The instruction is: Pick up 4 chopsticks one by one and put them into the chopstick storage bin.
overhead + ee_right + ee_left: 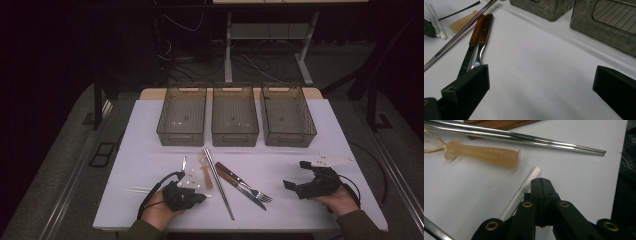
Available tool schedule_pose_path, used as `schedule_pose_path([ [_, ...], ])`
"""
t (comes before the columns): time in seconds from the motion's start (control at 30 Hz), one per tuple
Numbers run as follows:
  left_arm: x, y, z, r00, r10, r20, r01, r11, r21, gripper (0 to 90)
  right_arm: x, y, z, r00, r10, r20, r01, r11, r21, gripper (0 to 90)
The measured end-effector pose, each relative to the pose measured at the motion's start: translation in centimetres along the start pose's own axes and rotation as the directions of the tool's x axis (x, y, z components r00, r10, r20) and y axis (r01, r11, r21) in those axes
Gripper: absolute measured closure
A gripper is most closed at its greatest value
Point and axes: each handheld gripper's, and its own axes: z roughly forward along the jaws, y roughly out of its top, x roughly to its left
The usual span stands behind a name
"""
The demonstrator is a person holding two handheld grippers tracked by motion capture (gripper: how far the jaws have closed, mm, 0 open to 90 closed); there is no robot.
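A person's left gripper (540, 180) is resting on the white table (150, 150) with its jaws pressed together, a white chopstick (522, 192) lying just beside them at their left and running partly out of sight under the gripper's body. A translucent amber spoon (484, 153), its bowl cut off at the frame's edge, and steel chopsticks (524, 140) are lying beyond. The right gripper (541, 82) is hovering with jaws spread wide, nothing between them, near a wooden-handled knife (472, 47) and fork (482, 42). Three grey bins (235, 115) are standing behind.

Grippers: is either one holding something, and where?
Nothing is held. The left gripper is shut and empty beside a white chopstick; the right gripper is open over bare table.
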Motion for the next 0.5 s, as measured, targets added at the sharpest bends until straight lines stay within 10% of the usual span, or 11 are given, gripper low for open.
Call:
schedule_pose_path([
  [0.5, 0.70, 0.80, 0.51, 1.0000, 0.006, 0.000, -0.006, 0.9999, -0.013, 89.7, -0.01, -0.01, 0.01, 1.0000, 0.000, 0.000, 0.000, 1.000, 0.001, 0.8],
])
